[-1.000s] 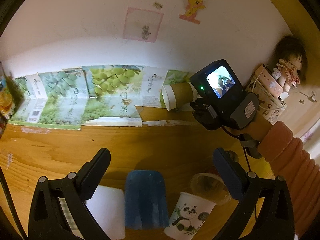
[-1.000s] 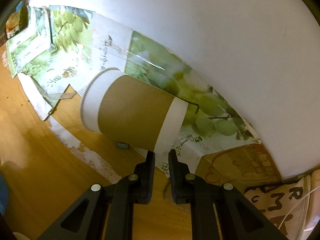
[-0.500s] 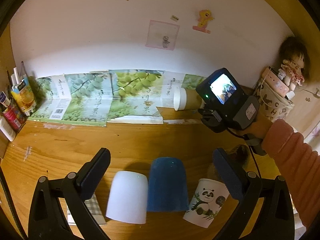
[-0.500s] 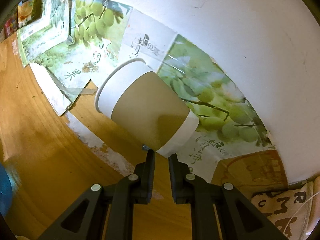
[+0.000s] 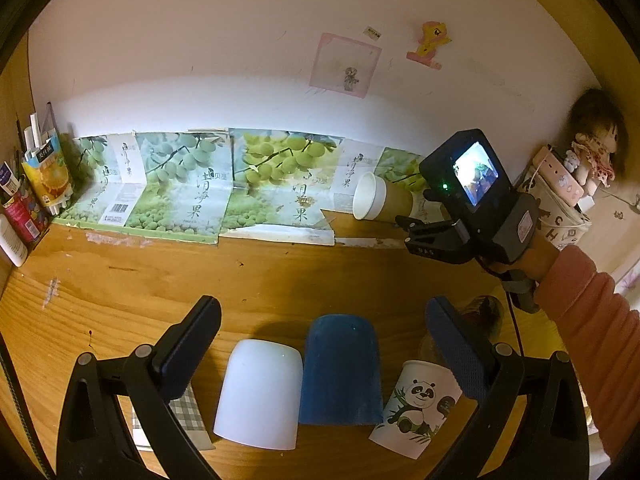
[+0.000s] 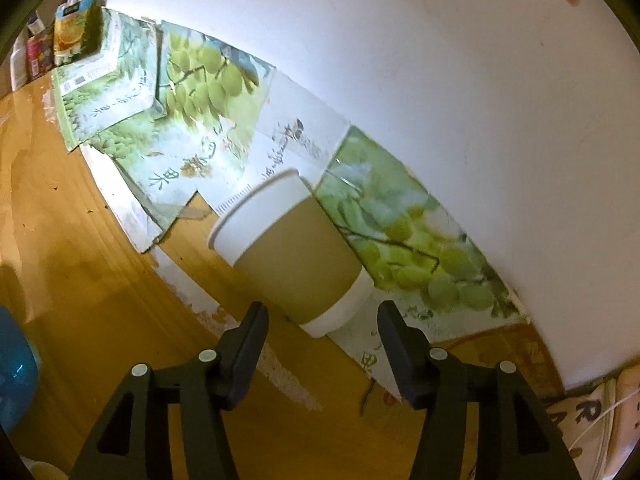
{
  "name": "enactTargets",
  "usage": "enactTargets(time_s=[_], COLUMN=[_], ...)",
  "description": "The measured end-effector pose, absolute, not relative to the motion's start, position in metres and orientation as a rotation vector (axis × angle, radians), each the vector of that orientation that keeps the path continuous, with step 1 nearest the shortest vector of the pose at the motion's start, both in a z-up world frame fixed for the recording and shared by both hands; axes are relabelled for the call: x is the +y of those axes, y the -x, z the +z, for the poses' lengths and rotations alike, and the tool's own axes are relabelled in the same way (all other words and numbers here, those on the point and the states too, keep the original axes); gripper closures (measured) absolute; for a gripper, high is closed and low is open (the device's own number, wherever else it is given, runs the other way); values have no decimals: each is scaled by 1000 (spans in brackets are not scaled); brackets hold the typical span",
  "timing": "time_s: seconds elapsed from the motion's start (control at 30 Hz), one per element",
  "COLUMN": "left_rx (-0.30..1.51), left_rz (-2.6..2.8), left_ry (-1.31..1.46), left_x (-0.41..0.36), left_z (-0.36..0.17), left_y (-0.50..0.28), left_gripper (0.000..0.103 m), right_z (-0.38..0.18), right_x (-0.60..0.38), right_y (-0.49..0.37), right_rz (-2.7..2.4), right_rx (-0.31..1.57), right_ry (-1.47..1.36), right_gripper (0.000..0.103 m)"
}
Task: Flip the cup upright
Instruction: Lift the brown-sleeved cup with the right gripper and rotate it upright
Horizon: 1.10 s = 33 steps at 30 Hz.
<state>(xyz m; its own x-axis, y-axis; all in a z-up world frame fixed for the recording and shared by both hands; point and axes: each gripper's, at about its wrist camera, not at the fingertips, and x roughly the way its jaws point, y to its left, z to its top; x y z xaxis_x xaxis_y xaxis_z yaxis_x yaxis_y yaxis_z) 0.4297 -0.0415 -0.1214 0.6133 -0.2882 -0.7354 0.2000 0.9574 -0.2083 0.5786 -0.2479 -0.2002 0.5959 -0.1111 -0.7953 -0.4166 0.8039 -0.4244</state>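
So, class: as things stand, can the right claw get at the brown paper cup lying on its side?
Probably yes. The right claw is open, its fingers either side of the base of the brown paper cup, and nothing stands between them. The wall behind may limit how far it can push in.

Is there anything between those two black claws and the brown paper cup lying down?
Nothing. In the right wrist view the right gripper is open just short of the brown paper cup's base, with only bare table between.

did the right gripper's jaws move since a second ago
Yes. The right gripper was shut below the brown cup against the grape poster; its jaws now stand wide apart, flanking the cup's base without touching it.
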Motion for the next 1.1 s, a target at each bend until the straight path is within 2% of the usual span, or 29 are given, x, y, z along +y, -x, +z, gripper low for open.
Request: enactTargets(time_s=[0.2, 0.27, 0.4, 0.7, 1.1], left_rx=[861, 861, 867, 887, 896], left_rz=[-284, -284, -282, -270, -266], left_ry=[88, 90, 90, 88, 85], left_x=[-44, -44, -45, -45, -46], left_z=[-120, -120, -122, -123, -124], left_y=[-430, -431, -432, -438, -444], left_gripper=[1, 1, 1, 1, 1], right_z=[-197, -198, -200, -219, -246], right_x=[-233, -228, -212, -192, -181], right_y=[-586, -587, -592, -616, -632], right_rz=[244, 255, 266, 286, 291], right_rx=[925, 926, 918, 928, 909], right_ry=[691, 704, 732, 793, 864], right_gripper=[45, 40, 39, 29, 24])
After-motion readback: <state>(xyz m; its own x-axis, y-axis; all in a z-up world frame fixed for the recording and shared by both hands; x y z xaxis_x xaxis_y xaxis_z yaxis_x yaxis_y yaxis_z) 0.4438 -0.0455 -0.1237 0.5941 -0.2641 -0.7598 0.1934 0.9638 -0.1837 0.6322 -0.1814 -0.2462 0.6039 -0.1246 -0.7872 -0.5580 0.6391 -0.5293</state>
